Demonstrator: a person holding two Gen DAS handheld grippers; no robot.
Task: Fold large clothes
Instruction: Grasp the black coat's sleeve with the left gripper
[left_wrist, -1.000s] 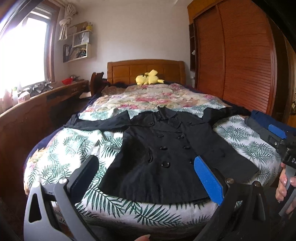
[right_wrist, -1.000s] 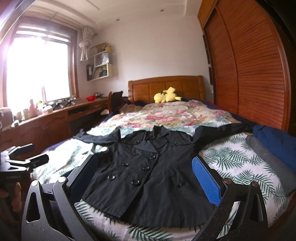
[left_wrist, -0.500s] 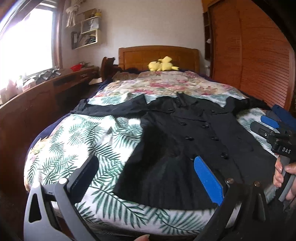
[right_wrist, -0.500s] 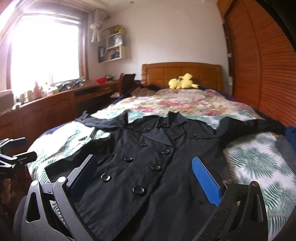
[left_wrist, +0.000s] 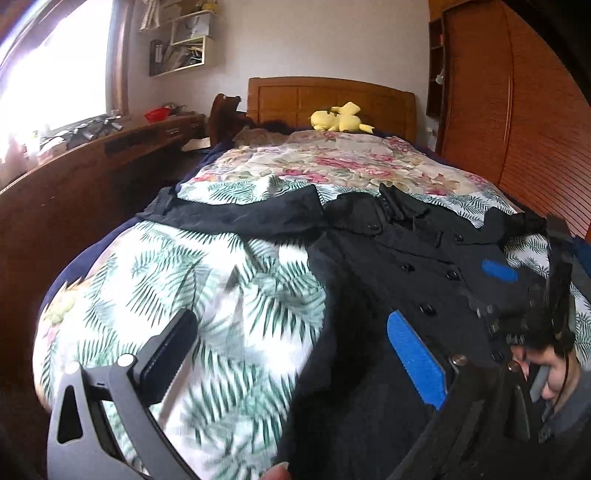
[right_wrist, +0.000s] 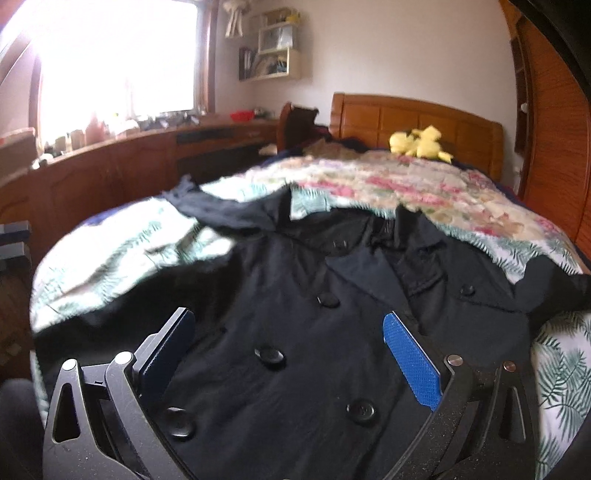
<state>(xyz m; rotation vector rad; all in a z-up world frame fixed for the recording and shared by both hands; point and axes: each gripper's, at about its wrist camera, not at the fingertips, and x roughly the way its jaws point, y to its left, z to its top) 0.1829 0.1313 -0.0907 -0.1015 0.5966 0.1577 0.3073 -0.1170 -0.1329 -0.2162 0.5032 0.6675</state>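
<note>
I see a black double-breasted coat (right_wrist: 332, 332) spread flat, front up, on a bed (left_wrist: 221, 295) covered with a palm-leaf sheet. Its collar points toward the wooden headboard (left_wrist: 332, 96), and one sleeve (left_wrist: 240, 214) stretches out sideways toward the window side.

My left claw (left_wrist: 291, 354) hangs over the coat's side edge, jaws wide apart, gripping nothing; one finger sits above the sheet, the other above black cloth.

My right claw (right_wrist: 288, 354) hovers over the buttoned front, also wide open and empty.

A yellow plush toy (right_wrist: 421, 142) lies by the headboard.
</note>
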